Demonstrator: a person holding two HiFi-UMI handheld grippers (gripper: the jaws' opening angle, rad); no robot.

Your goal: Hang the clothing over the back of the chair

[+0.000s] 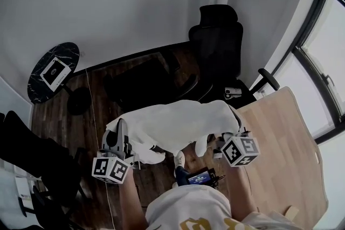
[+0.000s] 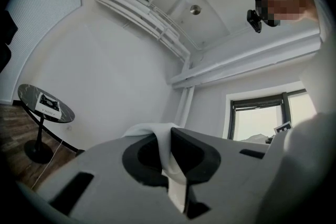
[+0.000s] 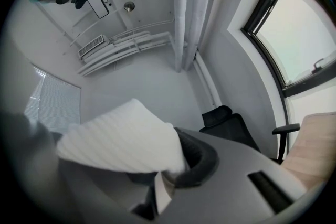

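A white garment [image 1: 178,124] hangs spread between my two grippers, in front of the person's body. My left gripper [image 1: 119,127] is shut on its left edge, and white cloth [image 2: 169,157] shows pinched between the jaws. On the right edge my right gripper [image 1: 233,133] is shut, a ribbed white fold [image 3: 123,141] bulging over its jaws. The black office chair [image 1: 215,46] stands beyond the garment, its back upright near the wall; the right gripper view shows the chair [image 3: 231,128] at some distance ahead.
A light wooden table [image 1: 280,153] lies at the right by the window [image 1: 318,62]. A small round dark side table [image 1: 53,72] with a white card stands at the left. A dark chair or bag [image 1: 21,153] sits at the lower left on the wood floor.
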